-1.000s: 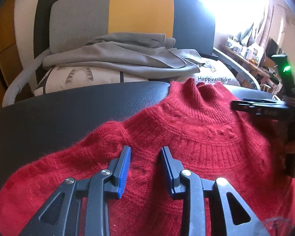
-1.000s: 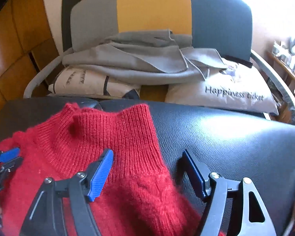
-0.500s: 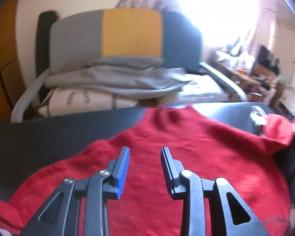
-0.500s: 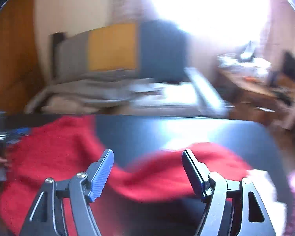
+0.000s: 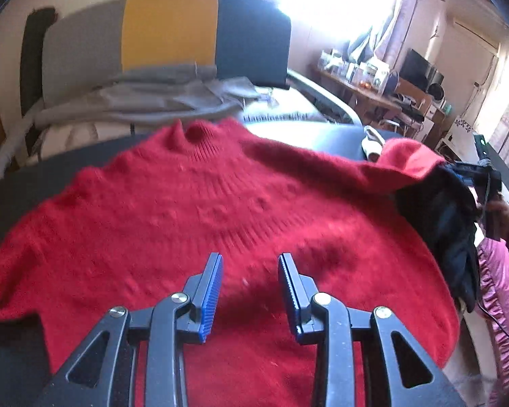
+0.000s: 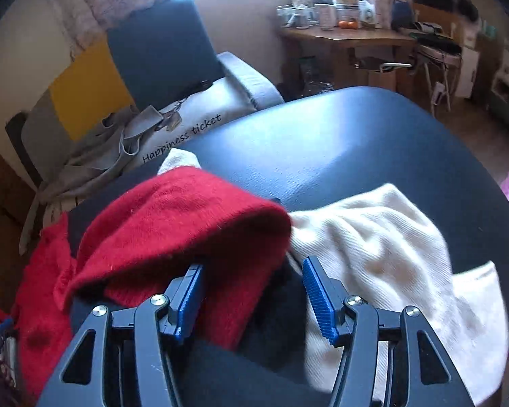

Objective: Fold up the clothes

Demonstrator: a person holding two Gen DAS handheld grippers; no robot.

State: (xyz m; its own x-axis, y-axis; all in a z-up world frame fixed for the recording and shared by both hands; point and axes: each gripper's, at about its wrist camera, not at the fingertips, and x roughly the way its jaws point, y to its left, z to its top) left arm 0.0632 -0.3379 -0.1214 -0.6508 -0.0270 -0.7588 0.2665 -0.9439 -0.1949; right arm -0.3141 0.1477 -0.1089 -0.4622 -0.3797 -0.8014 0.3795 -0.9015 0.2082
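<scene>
A red knit sweater (image 5: 203, 210) lies spread flat on the dark table (image 5: 34, 176), collar toward the far side. My left gripper (image 5: 249, 261) hovers over its lower middle, open, with nothing between the fingers. At the right edge of the left wrist view a hand holds my right gripper (image 5: 475, 173) beside the bunched red sleeve (image 5: 407, 162). In the right wrist view that sleeve (image 6: 186, 224) drapes over the left finger of the right gripper (image 6: 251, 264). Its jaws are closing with the sleeve and a dark garment (image 6: 278, 312) between them. The pads show no firm pinch.
A white garment (image 6: 383, 244) lies crumpled on the table (image 6: 322, 142) right of the sleeve. Behind the table stands an armchair with grey clothes (image 5: 152, 101) and a printed pillow (image 6: 193, 125). A cluttered desk (image 6: 349, 34) is far right. Pink fabric (image 5: 498, 288) hangs at the table's right edge.
My right gripper swept from the collar to the right sleeve end and narrowed its jaws around it. My left gripper drew back and rose, so more of the sweater shows.
</scene>
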